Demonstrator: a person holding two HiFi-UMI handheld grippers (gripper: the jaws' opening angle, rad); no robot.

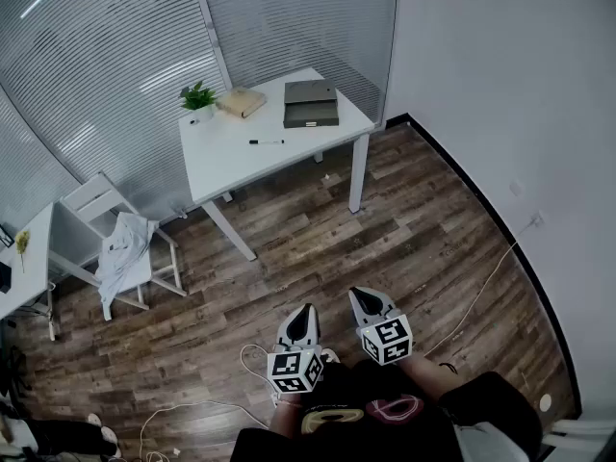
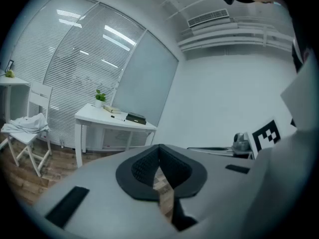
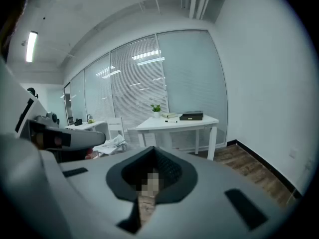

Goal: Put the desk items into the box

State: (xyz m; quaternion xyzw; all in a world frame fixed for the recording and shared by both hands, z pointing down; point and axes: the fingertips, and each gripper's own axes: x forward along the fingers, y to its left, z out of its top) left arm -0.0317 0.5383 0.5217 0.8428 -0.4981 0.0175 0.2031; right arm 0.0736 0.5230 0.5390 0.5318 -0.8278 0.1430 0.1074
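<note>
A white desk (image 1: 231,157) stands far ahead by the blinds. On it are a grey box (image 1: 310,103), a tan book (image 1: 241,101), a small potted plant (image 1: 198,97) and a black pen (image 1: 267,142). Both grippers hang low over the wood floor, close to the person's body and far from the desk. My left gripper (image 1: 306,314) is shut with nothing in it, and so is my right gripper (image 1: 364,301). In the left gripper view the desk (image 2: 107,117) with the box (image 2: 135,118) lies beyond the shut gripper (image 2: 160,154). The right gripper view shows the desk (image 3: 174,123) and box (image 3: 191,116) past its shut gripper (image 3: 153,156).
A white folding chair (image 1: 120,248) with a pale cloth draped on it stands left of the desk. Another white table (image 1: 24,258) sits at the far left edge. White cables (image 1: 192,412) lie on the floor near the person's feet, and a cord (image 1: 481,292) runs along the right wall.
</note>
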